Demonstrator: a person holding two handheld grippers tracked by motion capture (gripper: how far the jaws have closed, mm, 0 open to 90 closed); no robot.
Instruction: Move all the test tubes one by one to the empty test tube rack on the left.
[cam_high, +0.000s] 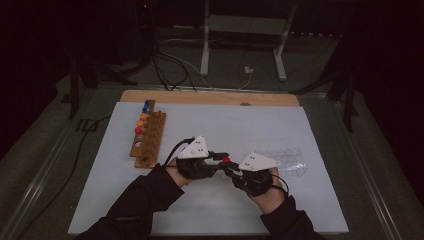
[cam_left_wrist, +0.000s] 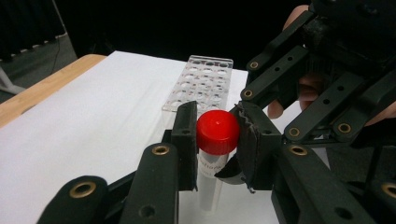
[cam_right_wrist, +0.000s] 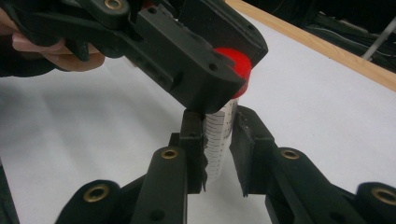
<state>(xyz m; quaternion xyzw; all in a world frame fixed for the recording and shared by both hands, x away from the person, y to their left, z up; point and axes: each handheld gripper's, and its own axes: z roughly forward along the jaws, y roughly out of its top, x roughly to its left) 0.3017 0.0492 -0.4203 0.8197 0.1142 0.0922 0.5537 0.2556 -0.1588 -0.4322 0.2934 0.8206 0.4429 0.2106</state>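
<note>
A clear graduated tube (cam_right_wrist: 218, 135) with a red cap (cam_left_wrist: 217, 131) stands upright just above the white mat, between the two grippers. My left gripper (cam_left_wrist: 217, 140) is shut on the red cap, one pad pressing on each side of it. My right gripper (cam_right_wrist: 218, 144) is shut on the tube's body below the cap. In the high view the two grippers meet near the middle of the mat, the left gripper (cam_high: 224, 159) coming from the left and the right gripper (cam_high: 232, 170) from the right, with the red cap (cam_high: 226, 159) between them.
A wooden rack (cam_high: 149, 134) with several colour-capped tubes stands at the mat's left. A clear plastic rack (cam_high: 287, 160) with rows of holes lies flat to the right of the grippers, also seen as the clear rack (cam_left_wrist: 203, 81). The table's wooden edge (cam_high: 210, 97) runs along the far side.
</note>
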